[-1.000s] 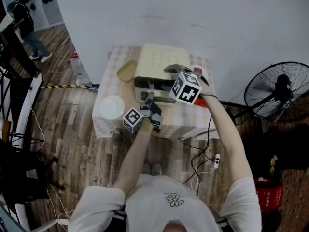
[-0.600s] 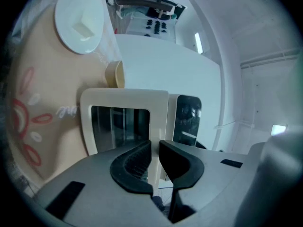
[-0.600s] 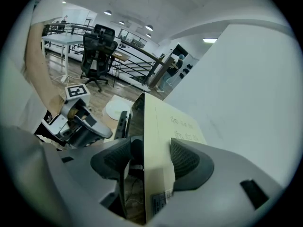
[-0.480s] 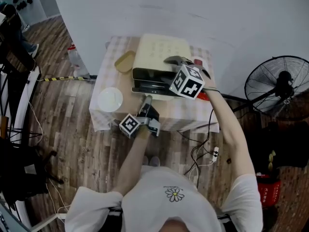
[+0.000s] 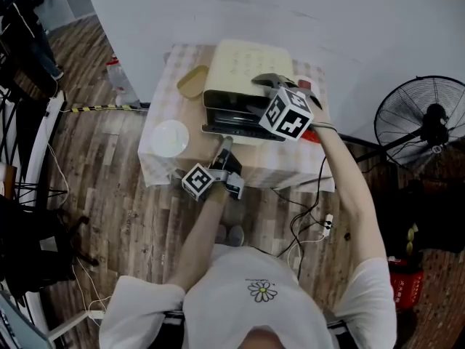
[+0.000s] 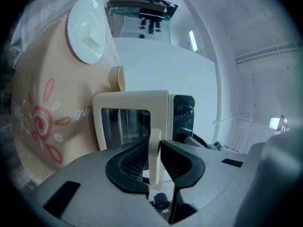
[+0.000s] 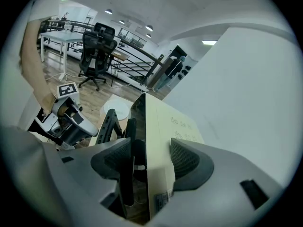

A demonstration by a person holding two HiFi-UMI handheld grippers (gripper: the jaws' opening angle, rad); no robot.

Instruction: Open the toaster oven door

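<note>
- An open-plan office or lab workroom: beyond the right tool stand a black wheeled swivel chair and a long white desk, under ceiling strip lights.
- To that tool's right, a black pedestal fan stands on a wood-plank floor with loose cables.

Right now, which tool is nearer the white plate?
Left. The left tool, jaws just been opening with the door handle between them, is close beside the plate; the right tool straddles the toaster oven top edge, farther away.
</note>
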